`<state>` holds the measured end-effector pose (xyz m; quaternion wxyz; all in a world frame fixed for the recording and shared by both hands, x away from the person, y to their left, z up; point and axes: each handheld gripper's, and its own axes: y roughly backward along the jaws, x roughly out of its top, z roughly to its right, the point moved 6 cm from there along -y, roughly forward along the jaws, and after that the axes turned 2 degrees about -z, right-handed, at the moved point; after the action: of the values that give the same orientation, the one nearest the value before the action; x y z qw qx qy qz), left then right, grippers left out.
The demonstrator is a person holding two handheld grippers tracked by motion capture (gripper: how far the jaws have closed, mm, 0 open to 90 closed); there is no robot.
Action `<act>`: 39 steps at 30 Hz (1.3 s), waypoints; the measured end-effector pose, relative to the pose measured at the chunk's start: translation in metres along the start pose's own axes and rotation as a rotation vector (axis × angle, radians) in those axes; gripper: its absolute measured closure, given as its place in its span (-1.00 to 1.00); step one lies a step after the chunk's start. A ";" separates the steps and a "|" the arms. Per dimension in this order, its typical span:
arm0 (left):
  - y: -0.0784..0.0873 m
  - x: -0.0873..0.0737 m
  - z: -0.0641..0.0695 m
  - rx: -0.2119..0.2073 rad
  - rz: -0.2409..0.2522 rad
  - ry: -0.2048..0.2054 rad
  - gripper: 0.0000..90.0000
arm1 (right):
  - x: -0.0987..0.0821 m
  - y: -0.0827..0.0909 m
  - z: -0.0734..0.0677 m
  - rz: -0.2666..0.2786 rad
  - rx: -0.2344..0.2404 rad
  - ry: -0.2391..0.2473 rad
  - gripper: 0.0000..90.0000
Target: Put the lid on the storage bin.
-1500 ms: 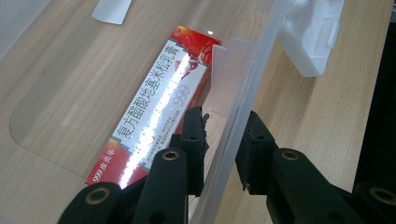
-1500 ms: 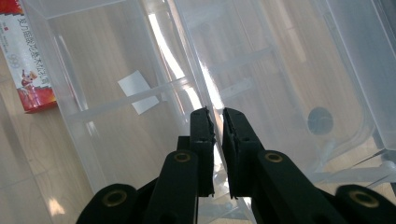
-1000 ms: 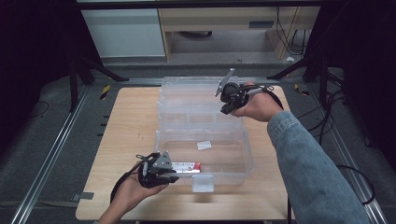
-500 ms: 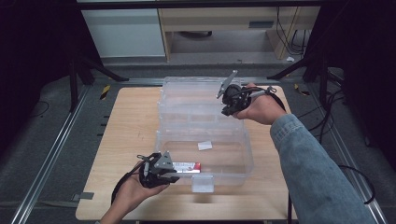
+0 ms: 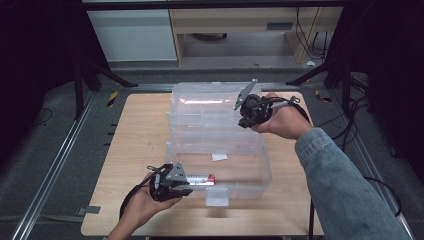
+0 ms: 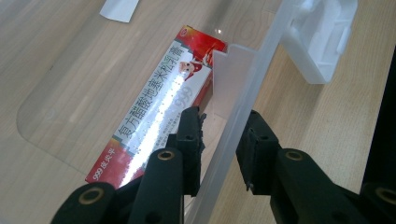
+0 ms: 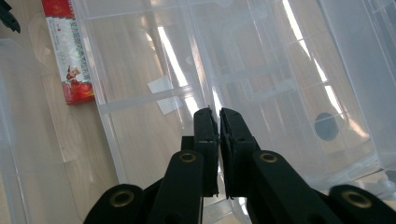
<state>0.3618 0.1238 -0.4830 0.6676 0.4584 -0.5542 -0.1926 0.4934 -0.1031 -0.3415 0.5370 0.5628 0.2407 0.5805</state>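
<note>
A clear plastic storage box [image 5: 220, 150] sits open in the middle of a wooden worktop [image 5: 135, 140], its lid [image 5: 210, 102] swung back at the far side. Inside the base, against the near wall, lies a red and white medicine carton [image 6: 161, 105], with a small white slip [image 5: 219, 157] farther in. The left claw [image 6: 219, 135] straddles the near wall [image 6: 233, 135], one jaw inside beside the carton, one outside, a small gap showing. The right claw [image 7: 218, 123] is clamped on the lid's thin edge, jaws almost together.
</note>
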 end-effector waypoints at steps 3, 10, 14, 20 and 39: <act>0.000 0.000 0.000 0.001 -0.001 0.004 0.58 | 0.000 -0.001 0.002 -0.004 0.001 -0.010 0.90; -0.005 0.007 -0.004 0.012 0.010 0.018 0.58 | 0.000 -0.005 0.013 -0.003 -0.005 -0.021 0.88; -0.007 0.011 -0.007 0.015 0.013 0.023 0.58 | 0.001 -0.007 0.019 -0.002 -0.003 -0.026 0.88; -0.007 0.011 -0.007 0.015 0.017 0.023 0.58 | 0.001 -0.003 0.014 0.000 -0.004 -0.010 0.89; -0.008 0.011 -0.007 0.022 0.026 0.028 0.56 | -0.011 0.014 -0.021 0.039 0.003 0.022 0.91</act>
<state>0.3729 0.1146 -0.4830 0.6726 0.4611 -0.5528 -0.1711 0.4674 -0.1106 -0.3383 0.5219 0.5619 0.2364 0.5967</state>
